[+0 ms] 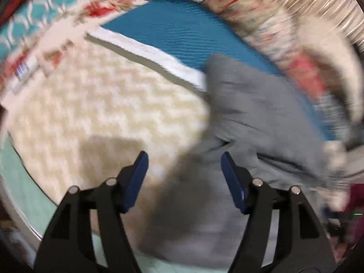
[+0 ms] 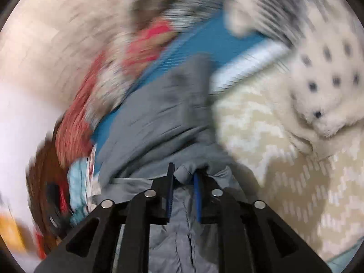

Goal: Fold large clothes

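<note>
Fingers (image 2: 197,195) of the right gripper (image 2: 184,170) are pinched nearly together on a bunched fold of the grey garment (image 2: 159,118), which hangs down beneath them and stretches away forward over the teal mat (image 2: 200,38). Fingers (image 1: 136,179) of the left gripper (image 1: 184,159) stand wide apart with nothing between them, just above the garment's near edge where it overlaps the cream zigzag blanket (image 1: 95,104).

From the left wrist view the grey garment (image 1: 257,113) lies to the right of that blanket and partly on the teal mat (image 1: 182,29) beyond it. A white folded cloth (image 1: 145,50) borders the blanket's far edge, against the mat. Past the mat runs a red floral quilt (image 1: 268,29). From the right wrist view a spotted plush toy (image 2: 323,86) rests on the cream blanket (image 2: 261,136), right of the garment. Both views are heavily motion-blurred.
</note>
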`<state>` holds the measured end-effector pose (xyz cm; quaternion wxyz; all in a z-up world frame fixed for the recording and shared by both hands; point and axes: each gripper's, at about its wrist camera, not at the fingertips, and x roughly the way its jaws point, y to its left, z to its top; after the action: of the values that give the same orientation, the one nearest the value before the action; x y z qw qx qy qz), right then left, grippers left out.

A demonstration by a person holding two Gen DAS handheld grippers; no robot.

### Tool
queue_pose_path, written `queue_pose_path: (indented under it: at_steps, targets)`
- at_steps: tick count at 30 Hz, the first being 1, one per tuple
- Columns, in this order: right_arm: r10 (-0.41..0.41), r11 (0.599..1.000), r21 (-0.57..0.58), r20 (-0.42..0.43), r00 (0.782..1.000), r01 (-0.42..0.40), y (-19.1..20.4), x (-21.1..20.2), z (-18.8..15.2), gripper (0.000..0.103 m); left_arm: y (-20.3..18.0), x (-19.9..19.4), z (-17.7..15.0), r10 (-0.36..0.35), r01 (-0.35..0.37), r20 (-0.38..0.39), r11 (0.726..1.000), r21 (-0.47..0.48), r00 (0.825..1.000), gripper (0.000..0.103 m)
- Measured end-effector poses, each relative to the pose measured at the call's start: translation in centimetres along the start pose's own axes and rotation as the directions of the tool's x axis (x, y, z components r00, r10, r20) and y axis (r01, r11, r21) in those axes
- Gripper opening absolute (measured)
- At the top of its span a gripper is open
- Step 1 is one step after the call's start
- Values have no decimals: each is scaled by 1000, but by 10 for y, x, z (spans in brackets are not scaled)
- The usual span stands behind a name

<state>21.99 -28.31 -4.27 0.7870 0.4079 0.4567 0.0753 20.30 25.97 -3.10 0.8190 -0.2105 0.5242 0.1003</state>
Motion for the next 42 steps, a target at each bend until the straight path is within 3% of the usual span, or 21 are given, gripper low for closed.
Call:
queue_pose_path:
  at_steps: [1,3,5,6,9,11,13,14,15,16,17,19,21,25,27,29,31,34,37,40,42]
  targets:
    - [38,995,89,9,999,-39,-16,4,2,15,1,9,4,15,-15,-20,1000,-6,1000,64]
    - [64,992,106,37,997,-68,-24,0,1,21,9,22,8,-29,25,-62,997,-68,998,64]
    - [25,999,-31,81,996,-22,-12,-13,-5,43,15,13,6,-50,50,-4,996,-73,999,64]
    - [-3,994,-113,91,996,13,-3,-17,-10,59,14,5,5,-37,38,37,998,-50,999,64]
    - [-32,966,-249,126,992,63,11,-32,-26,68,8,-10,-2,-101,100,87,995,21,991,65]
    - [-97,944,-295,170,981,145,9,-38,-36,69,0,-7,-9,-134,131,51,989,68,990,82]
    - [-117,945,-282,168,979,162,5,-35,-43,69,-6,-7,-24,-141,136,31,982,130,990,82]
    - [-126,948,-272,159,979,167,2,-30,-47,69,-11,-8,-32,-120,110,47,978,176,992,79]
    - [-155,944,-271,143,978,189,0,-22,-49,69,-20,-4,-38,-44,17,104,969,247,994,71]
    - [-207,927,-290,135,969,238,1,-12,-51,69,-22,3,-44,12,-45,120,960,277,993,37]
    - [-280,896,-317,137,950,310,5,3,-54,69,-23,15,-47,71,-100,106,948,303,992,20]
    - [-367,850,-363,115,923,383,6,26,-56,69,-4,45,-49,126,-127,18,967,223,992,19]
    - [-382,834,-374,138,914,405,14,29,-60,69,12,41,-52,86,-88,20,986,142,996,19]
    - [-251,899,-330,155,955,290,20,-6,-65,69,21,5,-58,51,-60,66,990,130,996,23]
    - [-165,935,-285,177,970,211,15,-39,-71,69,34,-19,-63,14,-25,99,994,102,995,31]
    - [-52,974,-210,157,986,85,0,-72,-83,69,51,-53,-74,-31,19,158,997,74,987,57]
    - [21,988,-154,141,990,1,-15,-96,-96,69,58,-73,-87,-68,54,190,995,82,979,67]
    - [72,994,-86,74,995,-65,-33,-101,-117,70,72,-79,-116,-202,195,129,978,70,971,85]
    - [110,994,-5,18,994,-109,-48,-89,-131,70,84,-53,-135,-356,355,-6,932,-71,935,85]
    - [143,986,94,-21,990,-140,-57,-63,-133,70,91,-22,-143,-431,407,-63,884,-229,900,85]
    - [163,976,152,-35,986,-156,-63,-45,-127,70,87,-8,-143,-464,430,-65,859,-277,884,85]
